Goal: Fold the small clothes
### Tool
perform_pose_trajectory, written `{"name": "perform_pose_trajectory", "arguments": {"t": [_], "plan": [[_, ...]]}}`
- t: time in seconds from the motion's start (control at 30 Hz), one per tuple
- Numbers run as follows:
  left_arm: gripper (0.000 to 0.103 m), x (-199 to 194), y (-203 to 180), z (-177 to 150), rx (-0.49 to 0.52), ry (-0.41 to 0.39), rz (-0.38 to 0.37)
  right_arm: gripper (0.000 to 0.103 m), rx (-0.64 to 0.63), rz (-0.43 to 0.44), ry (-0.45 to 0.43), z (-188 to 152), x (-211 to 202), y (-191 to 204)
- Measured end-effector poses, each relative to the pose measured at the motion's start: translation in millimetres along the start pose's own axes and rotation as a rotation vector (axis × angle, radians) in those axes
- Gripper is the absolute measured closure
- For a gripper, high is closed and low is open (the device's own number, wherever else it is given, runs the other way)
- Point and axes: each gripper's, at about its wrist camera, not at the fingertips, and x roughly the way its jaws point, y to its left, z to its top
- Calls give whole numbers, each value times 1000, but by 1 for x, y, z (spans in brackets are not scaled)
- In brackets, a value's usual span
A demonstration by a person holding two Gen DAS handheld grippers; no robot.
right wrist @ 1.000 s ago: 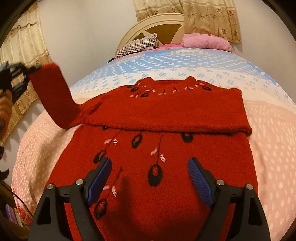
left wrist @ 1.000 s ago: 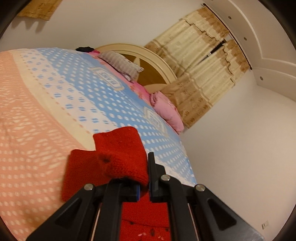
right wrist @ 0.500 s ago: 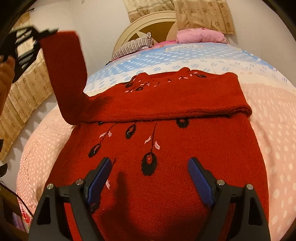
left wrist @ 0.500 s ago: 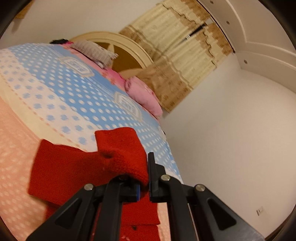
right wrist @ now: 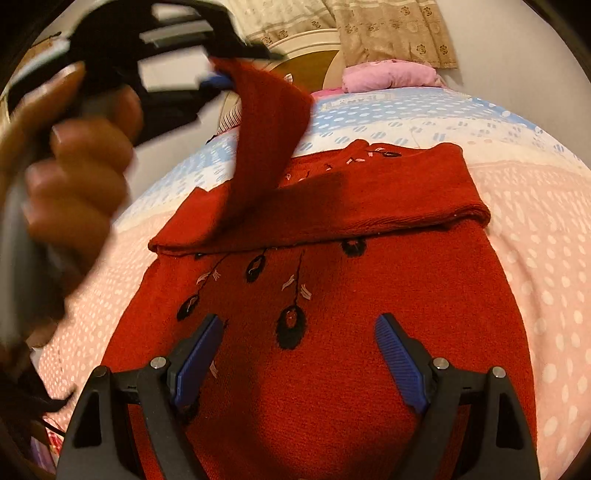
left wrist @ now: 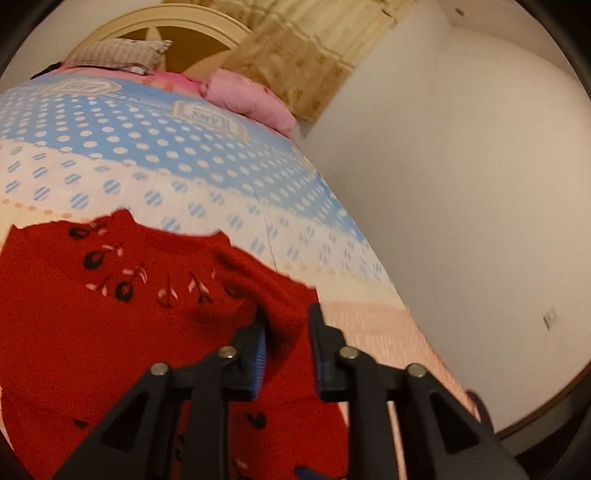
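Gripping sleeve [right wrist: 269, 122] in left fingers [left wrist: 286, 332], lifting it over sweater [right wrist: 325, 332] toward right. Hovering near hem, right fingers [right wrist: 295, 350] spread, empty.

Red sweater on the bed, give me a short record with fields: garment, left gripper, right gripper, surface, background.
garment: red sweater with black embroidery, lying on the bed, one sleeve already folded across the chest
left gripper: left gripper holding the other sleeve, lifted over the body
right gripper: right gripper open, low over the hem end, holding nothing
surface: dotted bedspread
background: pink pillow, headboard
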Motion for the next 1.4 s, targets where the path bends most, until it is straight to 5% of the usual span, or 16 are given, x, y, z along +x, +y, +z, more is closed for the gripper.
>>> {"name": "perform_pose_trajectory", "arguments": {"t": [0.07, 0.23, 0.3, 0.43, 0.57, 0.8, 0.9, 1.23, 1.4], "plan": [[64, -7, -4, -9, 56, 0, 22, 18, 14, 9, -9, 0, -2, -3], [13, -60, 5, -32, 174, -88, 114, 17, 36, 25, -17, 1, -3, -6], [8, -71, 17, -39, 213, -124, 209, 17, 38, 23, -18, 1, -3, -6], [8, -92, 63, -64, 250, -92, 447, 17, 38, 12, -19, 1, -4, -5], [8, -100, 107, -78, 173, -45, 545, 17, 46, 14, -24, 1, -4, -6], [8, -99, 141, -73, 44, -58, 500, 17, 42, -11, -16, 0, -4, -4], [6, -80, 144, -66, 67, 16, 543, 17, 42, -15, -17, 0, -5, -5], [4, -85, 184, -67, -123, 26, 557, 17, 82, -34, -33, 4, -14, -10], [2, -80, 180, -68, -95, 39, 582, 18, 178, -85, -5, 33, -19, -34]]}}
